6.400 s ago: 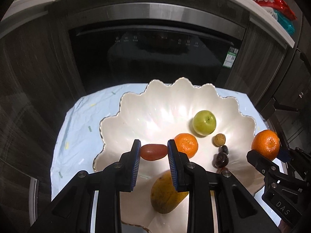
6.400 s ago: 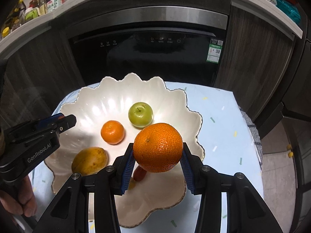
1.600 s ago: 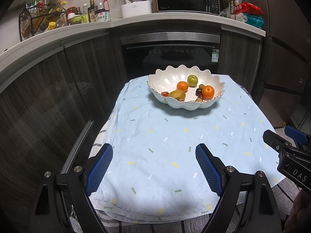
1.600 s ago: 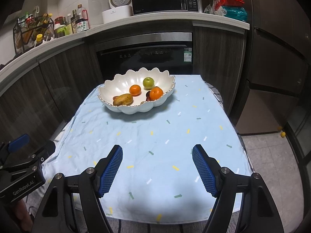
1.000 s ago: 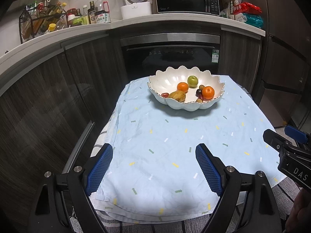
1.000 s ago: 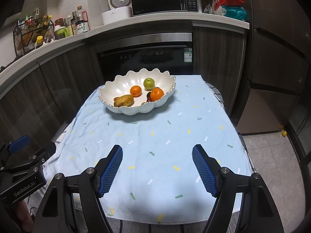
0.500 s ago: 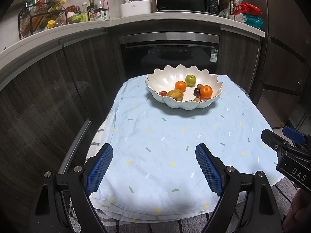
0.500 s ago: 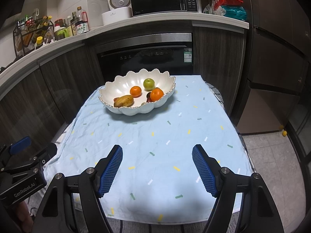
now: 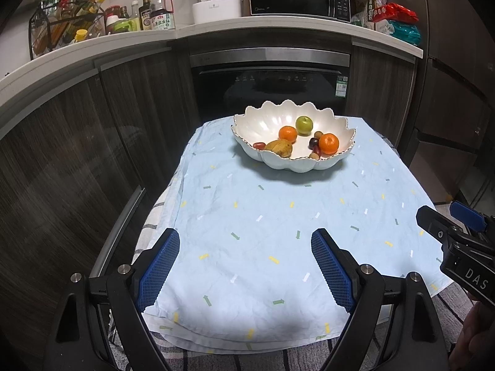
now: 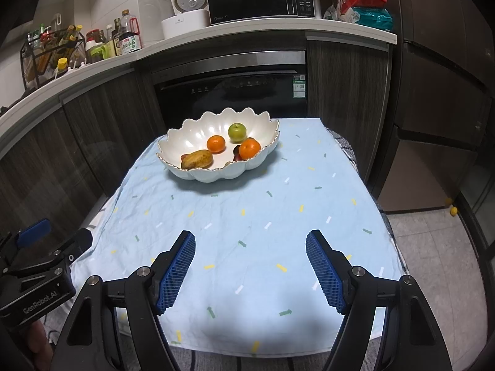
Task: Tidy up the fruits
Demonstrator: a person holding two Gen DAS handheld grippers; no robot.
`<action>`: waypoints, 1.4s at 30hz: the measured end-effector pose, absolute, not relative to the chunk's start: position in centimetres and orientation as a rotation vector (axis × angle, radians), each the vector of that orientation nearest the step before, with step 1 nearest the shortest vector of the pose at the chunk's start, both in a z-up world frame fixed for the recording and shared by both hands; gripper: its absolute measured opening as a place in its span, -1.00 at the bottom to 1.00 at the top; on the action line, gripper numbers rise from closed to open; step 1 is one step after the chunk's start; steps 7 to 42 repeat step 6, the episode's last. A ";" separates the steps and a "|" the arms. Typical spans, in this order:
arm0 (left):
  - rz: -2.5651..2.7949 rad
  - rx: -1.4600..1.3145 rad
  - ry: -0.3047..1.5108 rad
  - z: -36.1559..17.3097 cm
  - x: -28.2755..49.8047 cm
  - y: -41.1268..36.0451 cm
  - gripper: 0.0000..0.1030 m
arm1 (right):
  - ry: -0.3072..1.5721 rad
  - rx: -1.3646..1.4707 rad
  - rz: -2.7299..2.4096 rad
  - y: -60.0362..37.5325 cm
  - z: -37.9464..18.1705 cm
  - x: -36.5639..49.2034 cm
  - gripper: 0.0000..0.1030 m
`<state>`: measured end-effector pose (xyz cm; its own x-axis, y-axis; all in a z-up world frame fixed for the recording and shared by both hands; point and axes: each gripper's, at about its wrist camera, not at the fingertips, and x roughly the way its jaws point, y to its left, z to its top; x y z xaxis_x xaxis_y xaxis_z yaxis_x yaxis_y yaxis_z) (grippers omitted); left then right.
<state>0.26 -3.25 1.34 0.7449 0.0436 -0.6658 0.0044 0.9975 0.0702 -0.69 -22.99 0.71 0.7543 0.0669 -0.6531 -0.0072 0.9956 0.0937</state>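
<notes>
Fruit sat all together in the white bowl point(image 9: 294, 162) at the far end of the table, and every place below is told from that bowl.

Left of the bowl, the blue cloth point(image 9: 278, 232) hung over the table edge. A tug on it, I think, could drag the bowl along.

Inside the bowl, at its left side, lay a small red fruit point(image 9: 259, 145) and then a long yellow-brown fruit point(image 9: 279, 148). Behind them sat an orange point(image 9: 287, 133), with a green apple point(image 9: 304, 124) further back. To the right were small dark fruits point(image 9: 314, 145) and a second orange point(image 9: 329, 143) close to the right rim. That orange looked like it could roll out if the bowl got bumped. The tiny fruits might get squashed if they were pinched too hard.

Well in front of the bowl, near the front edge of the table, hung the left tongs point(image 9: 245, 266). They were wide apart and held nothing. The right tongs point(image 10: 250, 267) were also well in front of the bowl, spread wide and empty too.

No fruit lay on the cloth, so the job looked done, or nearly done. A little yellow thing point(image 10: 453, 211) lay on the floor far to the right of the bowl, but I could not tell what it was. Another reach toward the bowl could knock it or tip it.
</notes>
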 end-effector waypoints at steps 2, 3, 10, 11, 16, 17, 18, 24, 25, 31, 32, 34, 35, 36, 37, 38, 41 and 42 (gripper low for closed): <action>0.022 0.069 0.731 1.3 0.3 -3.3 0.70 | 0.715 0.087 0.040 -22.9 0.7 -0.7 0.46; 0.020 0.068 0.731 1.3 0.3 -3.3 0.70 | 0.715 0.088 0.040 -23.0 0.7 -0.7 0.46; 0.017 0.079 0.725 1.3 0.2 -3.5 0.70 | 0.716 0.088 0.041 -23.0 0.7 -0.7 0.46; 0.017 0.079 0.725 1.3 0.2 -3.5 0.70 | 0.716 0.088 0.041 -23.0 0.7 -0.7 0.46; 0.017 0.079 0.725 1.3 0.2 -3.5 0.70 | 0.716 0.088 0.041 -23.0 0.7 -0.7 0.46; 0.017 0.079 0.725 1.3 0.2 -3.5 0.70 | 0.716 0.088 0.041 -23.0 0.7 -0.7 0.46; 0.017 0.079 0.725 1.3 0.2 -3.5 0.70 | 0.716 0.088 0.041 -23.0 0.7 -0.7 0.46; 0.017 0.079 0.725 1.3 0.2 -3.5 0.70 | 0.716 0.088 0.041 -23.0 0.7 -0.7 0.46; 0.017 0.079 0.725 1.3 0.2 -3.5 0.70 | 0.716 0.088 0.041 -23.0 0.7 -0.7 0.46; 0.017 0.079 0.725 1.3 0.2 -3.5 0.70 | 0.716 0.088 0.041 -23.0 0.7 -0.7 0.46; 0.017 0.079 0.725 1.3 0.2 -3.5 0.70 | 0.716 0.088 0.041 -23.0 0.7 -0.7 0.46; 0.017 0.079 0.725 1.3 0.2 -3.5 0.70 | 0.716 0.088 0.041 -23.0 0.7 -0.7 0.46; 0.017 0.079 0.725 1.3 0.2 -3.5 0.70 | 0.716 0.088 0.041 -23.0 0.7 -0.7 0.46; 0.017 0.079 0.725 1.3 0.2 -3.5 0.70 | 0.716 0.088 0.041 -23.0 0.7 -0.7 0.46; 0.017 0.079 0.725 1.3 0.2 -3.5 0.70 | 0.716 0.088 0.041 -23.0 0.7 -0.7 0.46; 0.017 0.079 0.725 1.3 0.2 -3.5 0.70 | 0.716 0.088 0.041 -23.0 0.7 -0.7 0.46; 0.017 0.079 0.725 1.3 0.2 -3.5 0.70 | 0.716 0.088 0.041 -23.0 0.7 -0.7 0.46; 0.017 0.079 0.725 1.3 0.2 -3.5 0.70 | 0.716 0.088 0.041 -23.0 0.7 -0.7 0.46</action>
